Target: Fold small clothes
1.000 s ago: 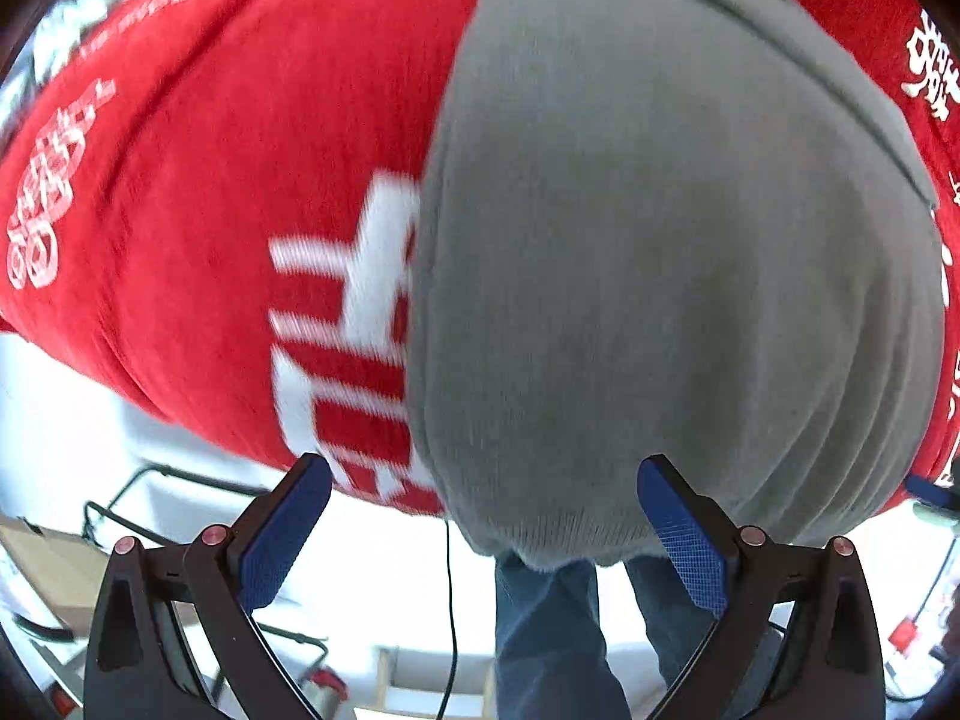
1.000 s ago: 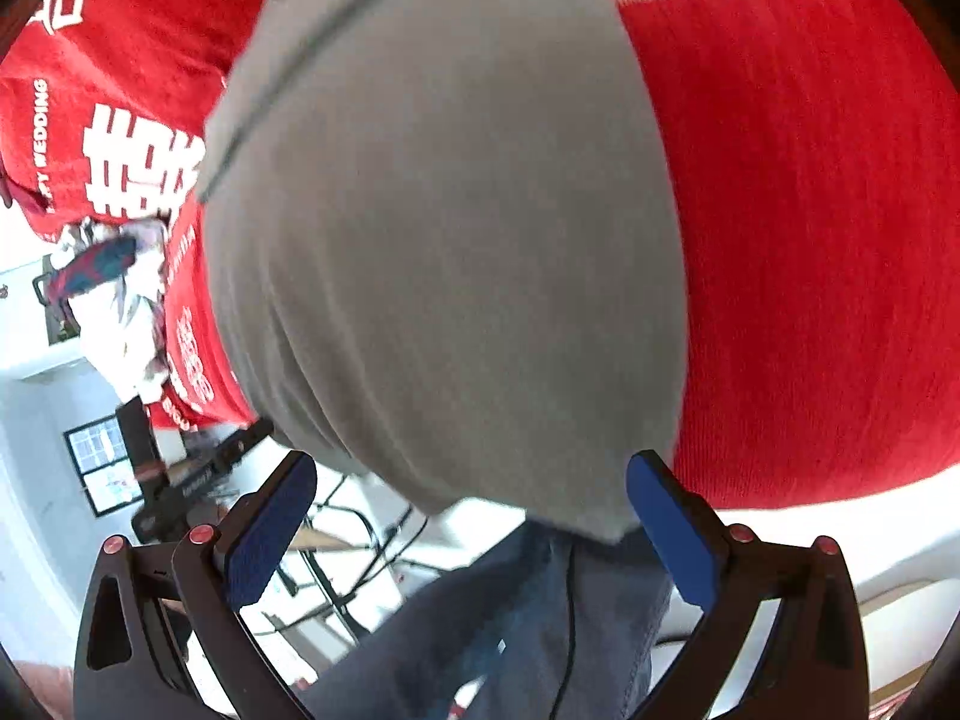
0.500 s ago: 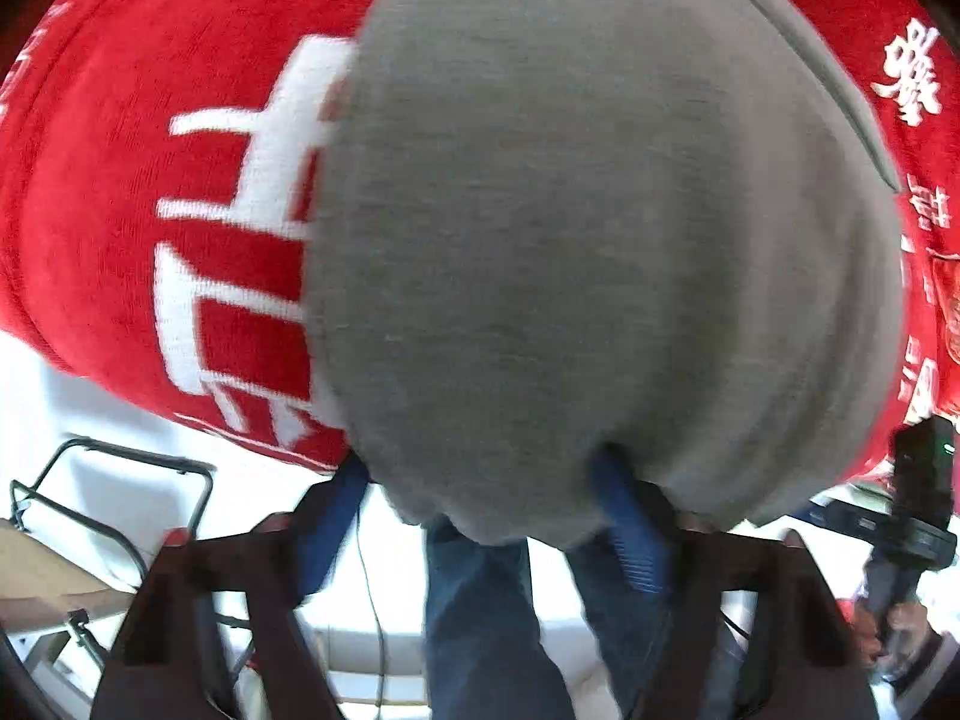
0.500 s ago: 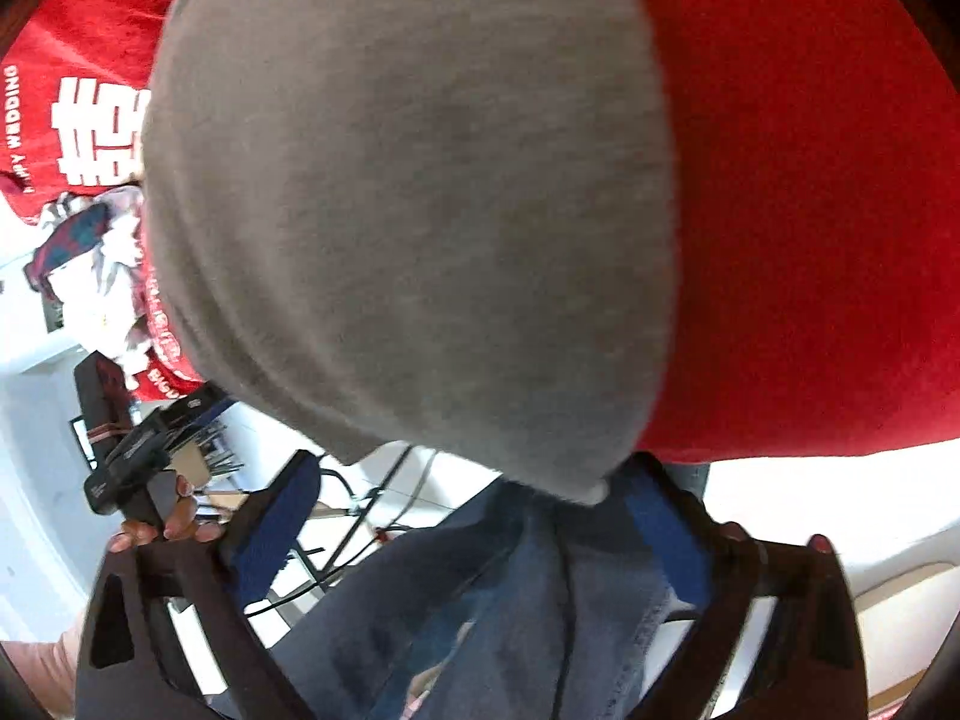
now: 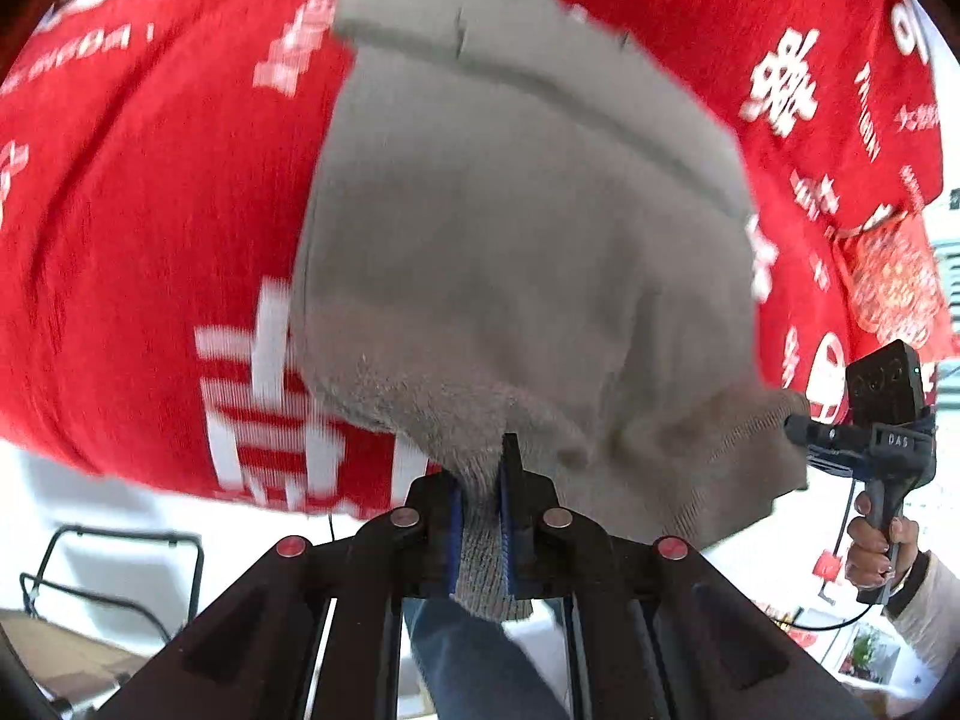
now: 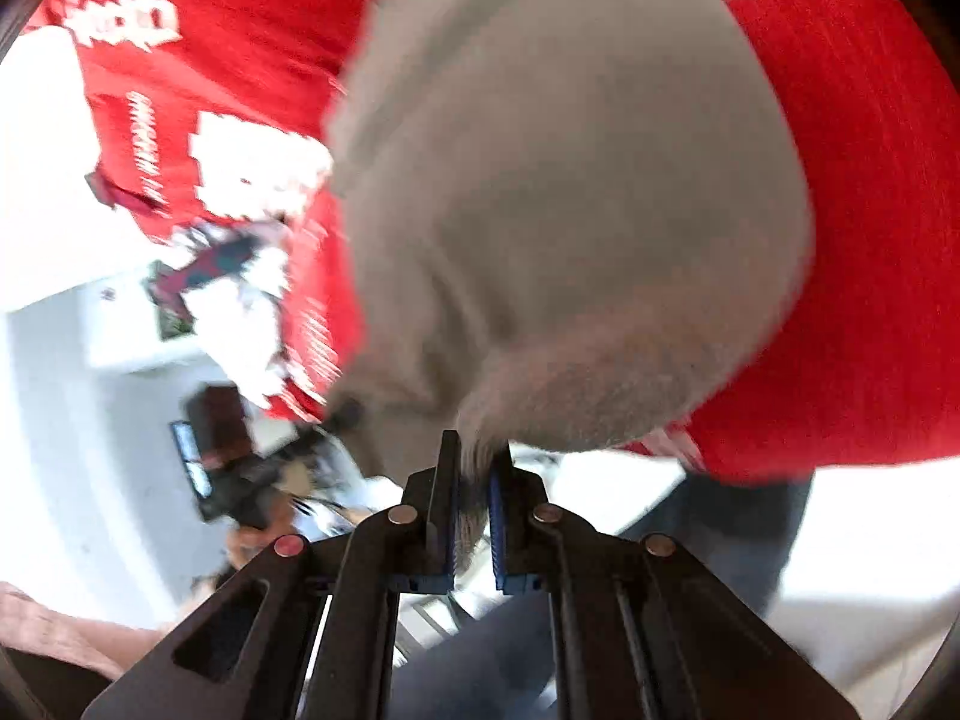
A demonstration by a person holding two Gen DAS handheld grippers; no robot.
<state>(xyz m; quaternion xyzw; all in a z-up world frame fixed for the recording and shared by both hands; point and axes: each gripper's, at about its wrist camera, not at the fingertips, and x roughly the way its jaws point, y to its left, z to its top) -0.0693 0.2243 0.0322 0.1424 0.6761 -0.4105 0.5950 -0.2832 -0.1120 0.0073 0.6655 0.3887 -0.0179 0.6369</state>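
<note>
We see a small grey knitted garment (image 5: 516, 252) lying on a red cloth printed with white characters and lettering (image 5: 150, 228), which covers the work surface. Both views look down along the black two-finger grippers with blue pads.

In the left wrist view, the left gripper (image 5: 480, 516) has its two blue pads pressed together on the near hem of the grey garment; a ribbed strip of the fabric runs between the pads and hangs out below them. The hem around the pinch is pulled up into a peak, and the rest of the garment spreads away from it across the red cloth, with a thicker folded band (image 5: 498, 42) along its far edge.

At the right edge of this same view we see the right gripper (image 5: 798, 426), black with a pistol-style handle, its tip buried in another corner of the garment's near hem. A person's hand (image 5: 876, 546) in a pale sleeve holds that handle.

In the right wrist view, which is blurred by motion, the right gripper's jaws are closing on the grey fabric: a tuft of the hem sits between the two blue pads, which stand nearly together and grip it. The garment bulges away from the pinch over the red cloth. To the left, the other gripper shows only as a dark blurred shape at the garment's edge.

Below both grippers we see blue denim trouser legs (image 5: 474, 660) and a pale floor.
</note>
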